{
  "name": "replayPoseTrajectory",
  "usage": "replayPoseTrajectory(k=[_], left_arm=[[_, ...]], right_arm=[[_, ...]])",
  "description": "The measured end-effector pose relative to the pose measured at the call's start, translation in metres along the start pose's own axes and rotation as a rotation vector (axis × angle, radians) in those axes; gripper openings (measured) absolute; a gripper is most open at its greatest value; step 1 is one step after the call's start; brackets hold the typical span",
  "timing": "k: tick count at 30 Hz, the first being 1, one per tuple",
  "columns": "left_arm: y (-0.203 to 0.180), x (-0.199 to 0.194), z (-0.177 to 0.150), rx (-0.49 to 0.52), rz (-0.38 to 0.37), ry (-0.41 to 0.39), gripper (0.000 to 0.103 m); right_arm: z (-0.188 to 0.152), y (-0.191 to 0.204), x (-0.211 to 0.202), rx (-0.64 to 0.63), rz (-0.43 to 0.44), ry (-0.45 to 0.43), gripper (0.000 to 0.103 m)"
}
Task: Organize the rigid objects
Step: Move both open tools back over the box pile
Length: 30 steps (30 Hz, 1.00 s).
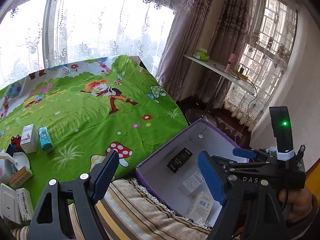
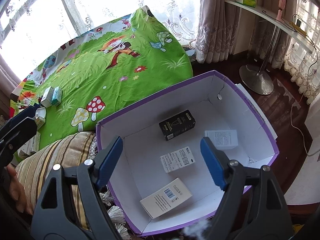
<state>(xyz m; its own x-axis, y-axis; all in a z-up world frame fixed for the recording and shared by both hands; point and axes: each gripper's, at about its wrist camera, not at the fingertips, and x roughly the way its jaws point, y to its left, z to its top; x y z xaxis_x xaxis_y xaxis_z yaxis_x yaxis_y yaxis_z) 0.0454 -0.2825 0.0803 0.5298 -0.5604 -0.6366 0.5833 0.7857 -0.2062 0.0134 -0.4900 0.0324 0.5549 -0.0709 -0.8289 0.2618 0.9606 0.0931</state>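
With both my left gripper [image 1: 158, 178] and right gripper [image 2: 162, 162] open and empty over the box [image 2: 266, 124], I should fetch the cartons [image 1: 37, 139] left of it.

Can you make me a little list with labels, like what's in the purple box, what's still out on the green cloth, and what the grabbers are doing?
container: purple box, white inside, open top
in the box: one black box, three white boxes, e.g.
still on the green cloth: white carton beside a teal carton, upright; more boxes at the left edge
left gripper: open, empty
right gripper: open, empty, over the box
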Motion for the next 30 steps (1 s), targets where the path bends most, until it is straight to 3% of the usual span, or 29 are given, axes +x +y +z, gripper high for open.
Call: replayPoseTrajectory(k=[7,12,17,30], left_arm=[[0.008,-0.009,-0.001,0.010,-0.010,-0.005,0.082],[0.024,-0.021,-0.007,-0.047,-0.043,-0.033,0.082],[0.043,-0.031,-0.013,-0.107,-0.001,-0.050,0.082],[0.115,-0.065,-0.035,-0.300,0.098,-0.083,0.082]], right_arm=[[0.005,0.013,-0.011,-0.016,-0.040,-0.041,0.087],[0.005,0.037,-0.020,-0.120,-0.056,-0.095,0.087],[0.003,0.055,-0.026,-0.125,0.052,-0.100,0.088],[-0.004,0.107,-0.030,-0.239,0.116,-0.073,0.088]])
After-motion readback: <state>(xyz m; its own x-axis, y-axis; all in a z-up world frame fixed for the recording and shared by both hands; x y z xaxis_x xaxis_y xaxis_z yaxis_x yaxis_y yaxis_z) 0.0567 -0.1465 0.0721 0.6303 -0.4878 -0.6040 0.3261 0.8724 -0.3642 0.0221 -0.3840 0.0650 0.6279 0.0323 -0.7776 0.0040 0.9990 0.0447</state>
